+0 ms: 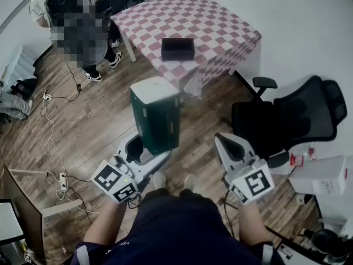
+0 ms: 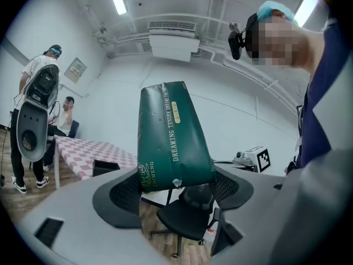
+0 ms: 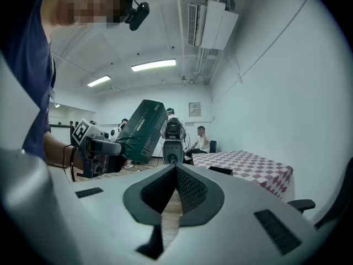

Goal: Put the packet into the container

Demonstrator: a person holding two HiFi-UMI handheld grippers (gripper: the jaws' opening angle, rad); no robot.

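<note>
A tall dark green packet with a white top hangs above the wooden floor, and my left gripper is shut on its lower end. In the left gripper view the packet stands upright between both pads with the jaws set wide. My right gripper is to its right, shut and empty; its pads meet in the right gripper view. The black container sits on the pink checked table ahead, well beyond both grippers.
A black office chair stands to the right, close to the right gripper. A person stands at the back left beside the table. Cables and a power strip lie on the floor at left. A white box sits at far right.
</note>
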